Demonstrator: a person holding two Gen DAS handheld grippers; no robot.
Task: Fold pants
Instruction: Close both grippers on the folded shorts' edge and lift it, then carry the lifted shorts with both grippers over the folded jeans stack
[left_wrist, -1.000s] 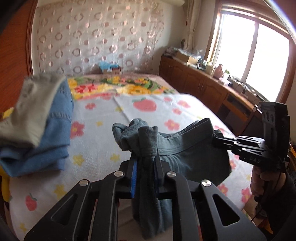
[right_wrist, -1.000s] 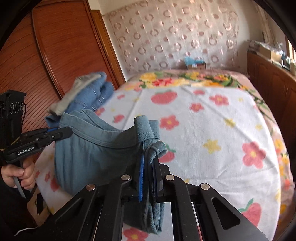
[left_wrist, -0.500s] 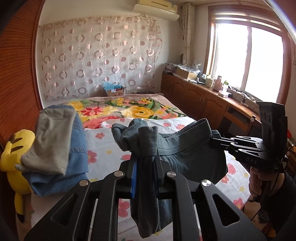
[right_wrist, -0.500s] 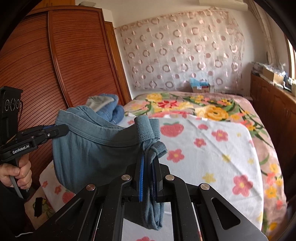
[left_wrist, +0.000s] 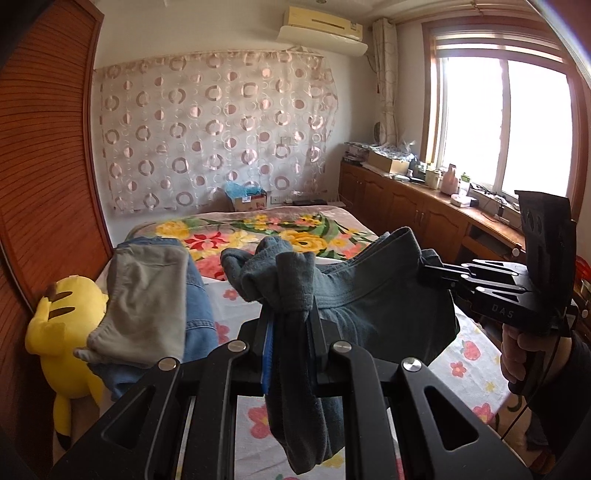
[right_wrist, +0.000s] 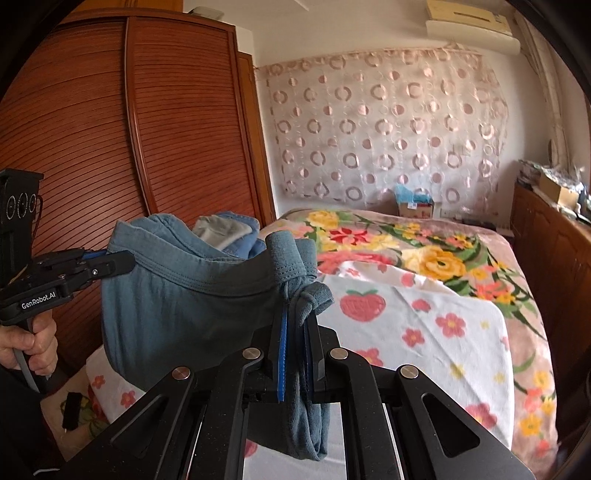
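A bed (left_wrist: 476, 354) with a flowered sheet fills the room, with a folded pile of clothes (left_wrist: 155, 306) at its left edge and a yellow plush toy (left_wrist: 62, 332) beside that. The blue-grey pants (left_wrist: 369, 295) hang in the air above the bed, stretched by the waistband between the two grippers. The left gripper (left_wrist: 291, 332) has its jaws closed on one bunched end, and the right gripper (right_wrist: 295, 332) has its jaws pinched on the other.

Sunlit window (left_wrist: 495, 122), wooden wardrobe (right_wrist: 122, 147), floral bed (right_wrist: 424, 280)
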